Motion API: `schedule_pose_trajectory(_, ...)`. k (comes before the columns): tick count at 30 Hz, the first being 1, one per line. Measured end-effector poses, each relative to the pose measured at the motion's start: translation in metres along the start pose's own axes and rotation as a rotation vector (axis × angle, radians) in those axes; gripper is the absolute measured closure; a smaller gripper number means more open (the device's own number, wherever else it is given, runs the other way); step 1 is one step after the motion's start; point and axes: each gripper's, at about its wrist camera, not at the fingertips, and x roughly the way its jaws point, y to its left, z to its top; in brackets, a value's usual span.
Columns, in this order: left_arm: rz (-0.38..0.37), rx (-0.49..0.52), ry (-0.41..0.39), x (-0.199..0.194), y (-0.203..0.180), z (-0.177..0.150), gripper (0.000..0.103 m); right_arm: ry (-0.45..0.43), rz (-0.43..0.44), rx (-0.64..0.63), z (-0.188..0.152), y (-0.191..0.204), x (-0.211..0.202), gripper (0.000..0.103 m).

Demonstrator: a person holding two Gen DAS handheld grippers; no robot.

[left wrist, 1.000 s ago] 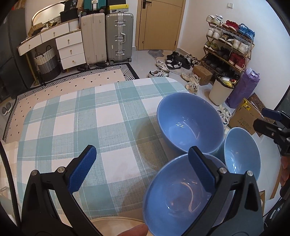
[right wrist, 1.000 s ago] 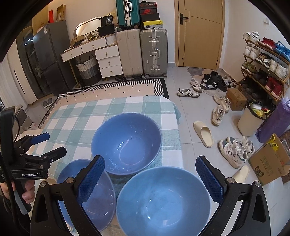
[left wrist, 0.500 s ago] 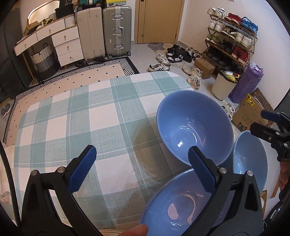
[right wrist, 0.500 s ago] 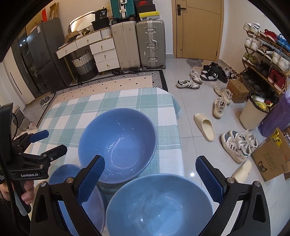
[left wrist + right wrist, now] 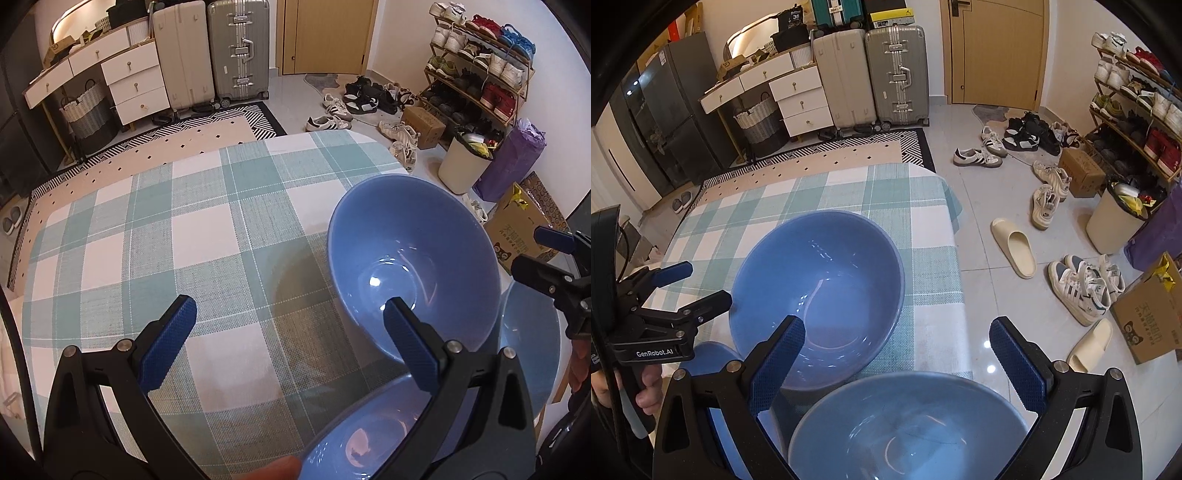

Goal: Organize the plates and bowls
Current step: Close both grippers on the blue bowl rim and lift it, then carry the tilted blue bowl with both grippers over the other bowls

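Three empty blue bowls stand close together on the table's right part. The middle bowl (image 5: 410, 269) (image 5: 820, 288) is farthest in. Low in the left wrist view is a second bowl (image 5: 369, 443); my left gripper (image 5: 288, 314) (image 5: 701, 282) hangs open above the cloth, its right finger over that bowl's rim. The third bowl (image 5: 528, 350) (image 5: 912, 424) sits at the table's right edge, below my open right gripper (image 5: 895, 332) (image 5: 546, 258). Neither gripper holds anything.
The table (image 5: 184, 240) (image 5: 849, 192) has a green and white check cloth. Its right edge drops to a tiled floor with shoes and slippers (image 5: 1015, 247). A white bin (image 5: 461, 166), a shoe rack (image 5: 480, 74) and a cardboard box (image 5: 1152, 317) stand beyond.
Both grippers have moved forward over the bowls, so the near bowls have slid lower in each view. The bowls themselves have not shifted. Both grippers stay open.
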Motion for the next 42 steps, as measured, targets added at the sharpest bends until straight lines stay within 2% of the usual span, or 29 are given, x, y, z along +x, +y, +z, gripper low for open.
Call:
schedule_pose_trajectory(9, -0.012, 0.009, 0.024, 0.013, -0.006, 0.004, 0.003, 0.024, 0.014, 0.006, 0.003, -0.001, 0.019, 0.002)
schedule_pose_trajectory(11, -0.017, 0.011, 0.029, 0.016, -0.007, 0.005, 0.004, 0.028, 0.019, 0.009, 0.004, -0.001, 0.023, 0.009)
schedule_pose_trajectory(14, -0.03, 0.009, 0.041, 0.019, -0.007, 0.005, 0.012, 0.046, 0.031, 0.009, 0.005, 0.0, 0.031, 0.023)
schedule_pose_trajectory(16, -0.041, 0.005, 0.044, 0.021, -0.007, 0.004, 0.015, 0.059, 0.037, 0.008, 0.005, 0.0, 0.037, 0.026)
schedule_pose_trajectory(19, -0.053, 0.008, 0.052, 0.025, -0.007, 0.004, 0.028, 0.069, 0.047, 0.003, 0.004, 0.002, 0.042, 0.035)
schedule_pose_trajectory(21, -0.07, 0.014, 0.065, 0.028, -0.009, 0.004, 0.038, 0.075, 0.049, -0.003, 0.004, 0.003, 0.045, 0.036)
schedule_pose_trajectory(23, -0.081, 0.021, 0.068, 0.029, -0.011, 0.003, 0.043, 0.077, 0.056, -0.01, 0.003, 0.005, 0.046, 0.047)
schedule_pose_trajectory(25, -0.084, 0.027, 0.068, 0.03, -0.013, 0.002, 0.05, 0.081, 0.059, -0.019, 0.002, 0.007, 0.048, 0.052)
schedule_pose_trajectory(29, -0.112, 0.027, 0.07, 0.03, -0.014, 0.002, 0.063, 0.077, 0.055, -0.034, 0.0, 0.01, 0.047, 0.068)
schedule_pose_trajectory(34, -0.114, 0.047, 0.063, 0.028, -0.019, 0.002, 0.079, 0.065, 0.03, -0.048, -0.001, 0.012, 0.044, 0.081)
schedule_pose_trajectory(36, -0.123, 0.052, 0.058, 0.026, -0.02, 0.001, 0.087, 0.063, 0.028, -0.051, -0.001, 0.012, 0.043, 0.083)
schedule_pose_trajectory(42, -0.12, 0.069, 0.038, 0.021, -0.025, 0.0, 0.088, 0.066, 0.008, -0.058, -0.003, 0.012, 0.044, 0.085)
